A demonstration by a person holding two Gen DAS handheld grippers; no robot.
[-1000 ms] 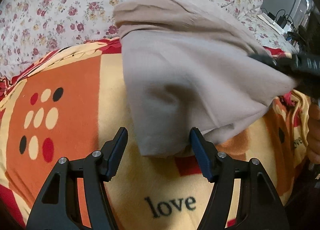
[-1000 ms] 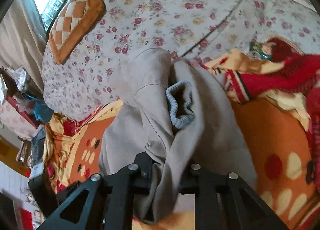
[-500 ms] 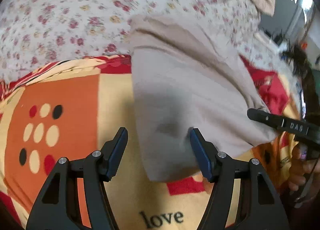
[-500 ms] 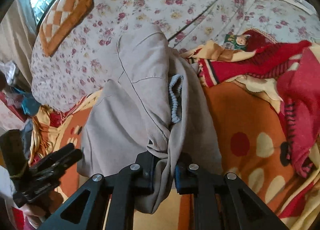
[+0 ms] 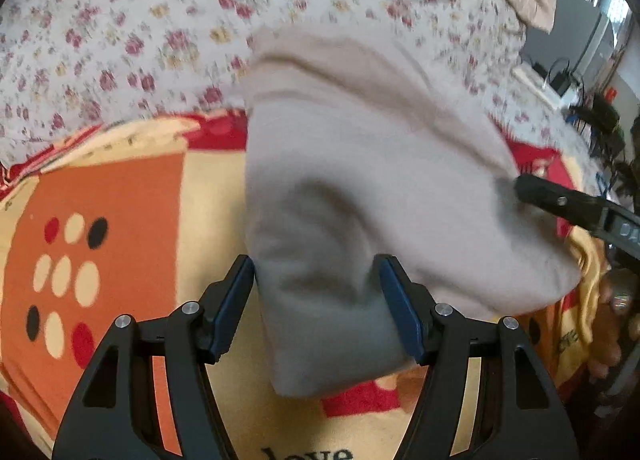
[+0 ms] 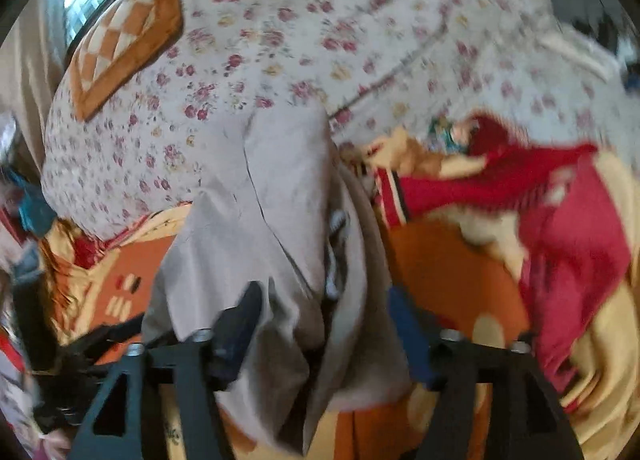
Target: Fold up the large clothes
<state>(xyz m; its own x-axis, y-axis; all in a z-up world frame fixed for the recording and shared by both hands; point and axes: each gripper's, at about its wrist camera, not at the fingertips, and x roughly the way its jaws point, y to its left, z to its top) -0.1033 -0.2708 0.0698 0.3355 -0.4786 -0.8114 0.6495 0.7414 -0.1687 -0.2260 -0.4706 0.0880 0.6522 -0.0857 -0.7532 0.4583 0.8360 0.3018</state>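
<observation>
My left gripper (image 5: 316, 308) brackets a folded corner of the beige garment (image 5: 360, 180), pads apart, unclamped; my right gripper (image 6: 324, 324), jaws just sprung wide, straddles its bunched edge on the orange blanket (image 5: 120, 200).

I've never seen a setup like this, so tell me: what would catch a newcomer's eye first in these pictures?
First, the big beige garment, folded over in the middle of the bed and lying across a loud orange-and-yellow blanket with dots and the word "love". Behind it spreads a white bedspread with small red flowers. Then the black tongs: the left gripper stands open around the garment's near corner, and the right gripper has just been opening, with cloth between its jaws.
</observation>
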